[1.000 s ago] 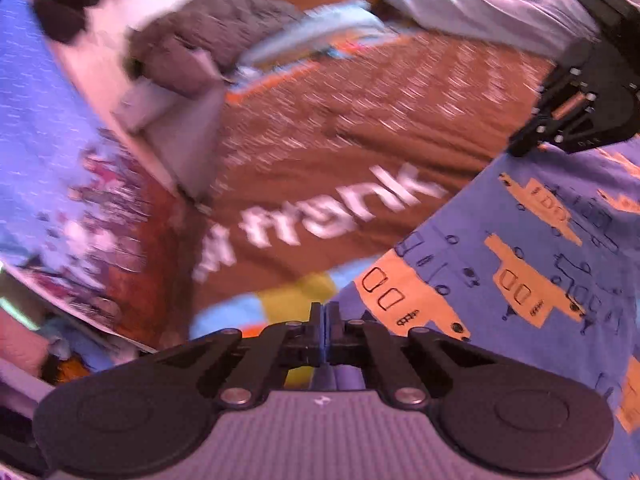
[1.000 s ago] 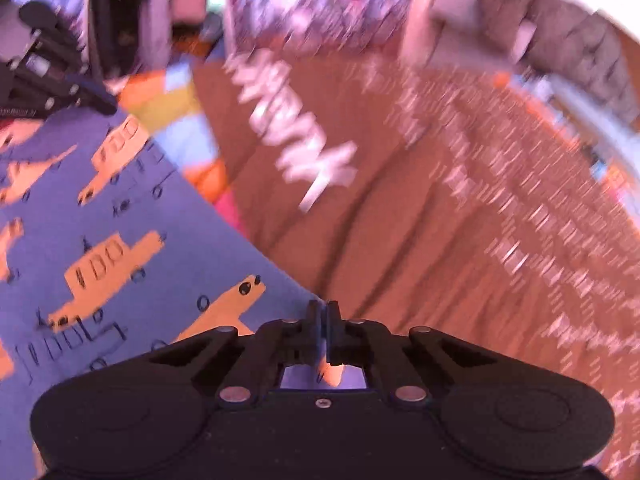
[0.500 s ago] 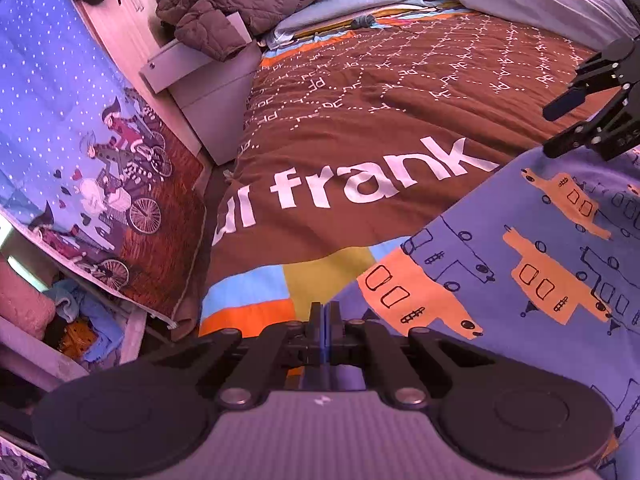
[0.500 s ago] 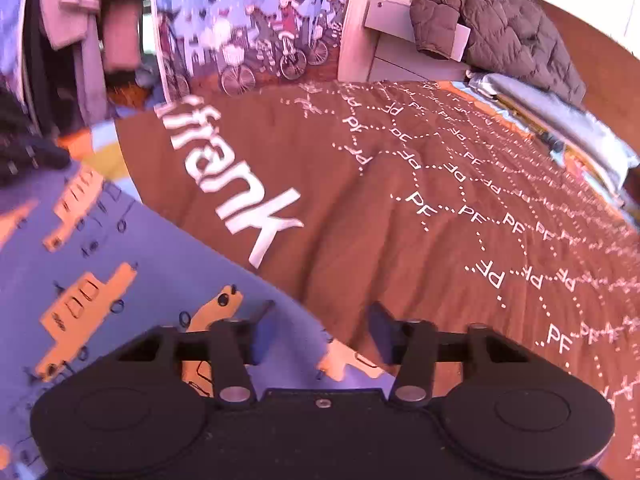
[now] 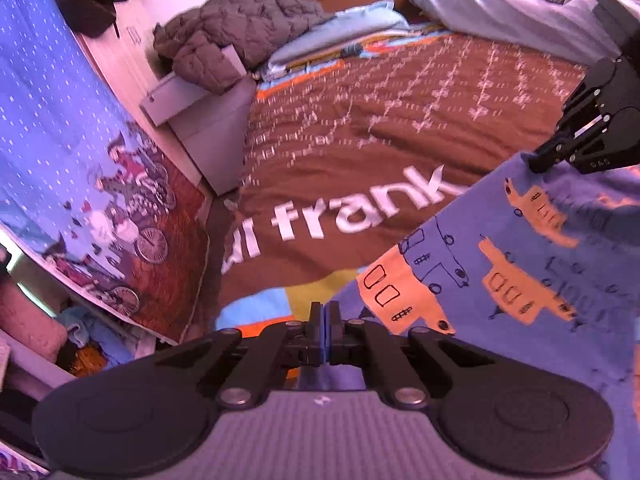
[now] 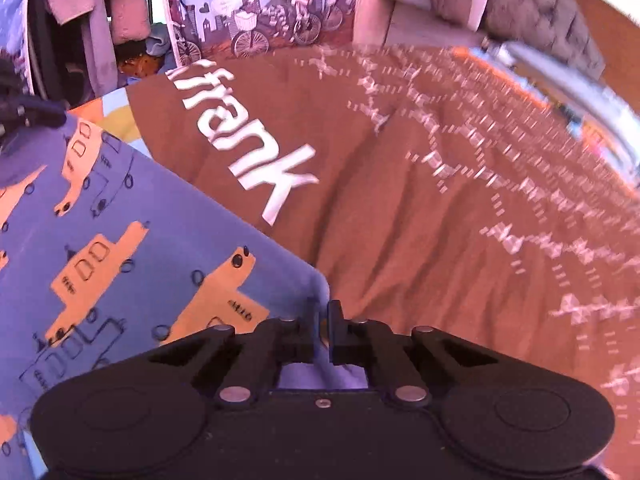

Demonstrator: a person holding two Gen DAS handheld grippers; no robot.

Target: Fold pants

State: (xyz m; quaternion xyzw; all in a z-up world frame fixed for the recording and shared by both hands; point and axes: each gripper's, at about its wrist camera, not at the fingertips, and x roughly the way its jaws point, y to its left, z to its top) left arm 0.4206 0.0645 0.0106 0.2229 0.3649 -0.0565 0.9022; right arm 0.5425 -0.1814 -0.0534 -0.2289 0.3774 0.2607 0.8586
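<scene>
Ahead in the left wrist view, brown bedspread (image 5: 360, 148) lies open beyond the pants' (image 5: 520, 280) edge; the left hand-held gripper (image 5: 325, 332) pinches the blue, orange-printed cloth. Rightward view: the right hand-held gripper (image 6: 322, 330), just closing, clamps the pants' corner on the bed.

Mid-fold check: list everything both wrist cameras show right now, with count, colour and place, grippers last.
pants: one, blue with orange vehicle print, on the bed's near end, an edge at each gripper
bedspread: one, brown with white lettering, over the bed
quilted jacket: one, grey, piled at the head of the bed, by the bedside unit
bedside unit: one, pale, beside the bed
printed hanging: one, blue with cyclists, beside the bed
pillow: one, light blue, head of the bed
left gripper: black, shut on the pants' edge
right gripper: black, has just closed on the pants' corner
</scene>
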